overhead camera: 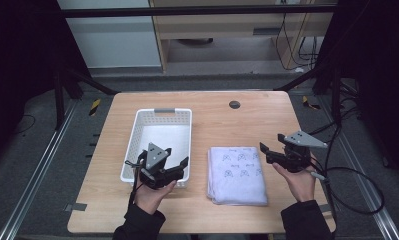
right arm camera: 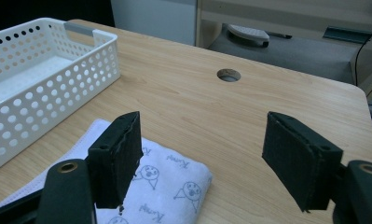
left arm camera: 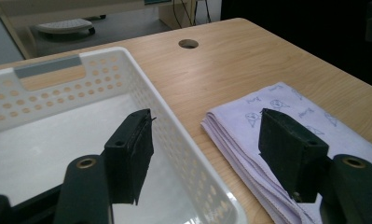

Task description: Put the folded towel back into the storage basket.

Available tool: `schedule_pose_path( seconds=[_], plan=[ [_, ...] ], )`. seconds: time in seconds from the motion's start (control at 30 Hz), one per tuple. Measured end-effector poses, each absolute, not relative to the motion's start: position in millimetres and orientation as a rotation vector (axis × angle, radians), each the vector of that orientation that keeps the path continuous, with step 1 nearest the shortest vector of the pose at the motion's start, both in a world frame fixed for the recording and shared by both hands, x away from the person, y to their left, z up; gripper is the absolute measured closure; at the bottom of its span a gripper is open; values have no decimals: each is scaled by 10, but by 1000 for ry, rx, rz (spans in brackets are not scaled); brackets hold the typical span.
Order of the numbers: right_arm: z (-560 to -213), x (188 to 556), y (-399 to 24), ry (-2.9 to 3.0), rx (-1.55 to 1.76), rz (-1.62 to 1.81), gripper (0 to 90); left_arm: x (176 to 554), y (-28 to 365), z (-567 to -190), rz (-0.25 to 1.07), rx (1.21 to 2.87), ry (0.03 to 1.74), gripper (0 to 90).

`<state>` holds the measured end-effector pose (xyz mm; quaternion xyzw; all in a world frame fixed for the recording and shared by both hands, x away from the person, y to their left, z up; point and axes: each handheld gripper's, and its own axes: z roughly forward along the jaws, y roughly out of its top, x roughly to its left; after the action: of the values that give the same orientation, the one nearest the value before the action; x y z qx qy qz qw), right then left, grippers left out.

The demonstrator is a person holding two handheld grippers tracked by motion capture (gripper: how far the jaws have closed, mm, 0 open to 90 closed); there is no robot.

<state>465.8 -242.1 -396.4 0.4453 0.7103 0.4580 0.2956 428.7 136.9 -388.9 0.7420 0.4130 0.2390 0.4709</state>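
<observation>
- Left gripper: held over the near right corner of the white basket, jaws spread, nothing between them.
- Right gripper: held at the right edge of the folded towel, jaws spread, nothing pinched.
- Towel: laid just right of the basket.

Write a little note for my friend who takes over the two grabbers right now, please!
Left gripper: fingers open, nothing between them, held above the near end of the white perforated basket.
Right gripper: fingers open, nothing held, hovering just right of the folded towel.
Things: the towel, white with small printed faces, lies folded flat on the wooden table, to the right of the basket and apart from it. Nothing can be seen lying in the basket.
Done: the towel is folded.
Left: probably grasp the towel and set it in the basket; neither gripper touches it yet.
</observation>
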Motion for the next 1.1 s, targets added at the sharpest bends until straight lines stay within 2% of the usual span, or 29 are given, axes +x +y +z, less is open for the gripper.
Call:
schedule_pose_path(
  seconds=[0.43, 1.1],
  plan=[
    [-4033, 4662, -2443, 1878, 1212, 1246, 273, 4239, 1115, -3983, 547, 1850, 984, 347],
    [-4223, 4767, -2416, 1937, 1240, 1216, 272, 4162, 678, -4355, 494, 1945, 968, 362]
  ],
)
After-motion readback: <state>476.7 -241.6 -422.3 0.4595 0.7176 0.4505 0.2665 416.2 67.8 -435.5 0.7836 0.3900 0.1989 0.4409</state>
